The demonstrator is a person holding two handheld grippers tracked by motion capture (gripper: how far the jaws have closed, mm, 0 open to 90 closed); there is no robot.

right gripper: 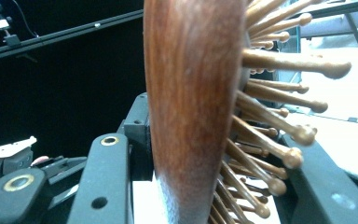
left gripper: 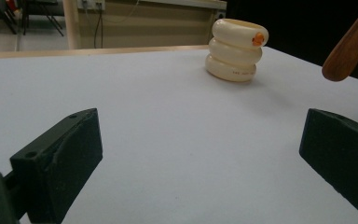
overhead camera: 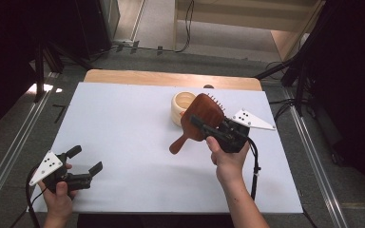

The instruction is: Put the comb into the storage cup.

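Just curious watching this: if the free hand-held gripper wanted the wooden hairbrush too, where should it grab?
Probably the handle: it juts down-left, bare and narrow, away from the right hand-held gripper clamping the hairbrush head. The left hand-held gripper could approach from the left.

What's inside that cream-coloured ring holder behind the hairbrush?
The holder is hollow, and its opening looks empty at the top. The hairbrush, held up in the right gripper, covers its right side, so the bottom stays hidden.
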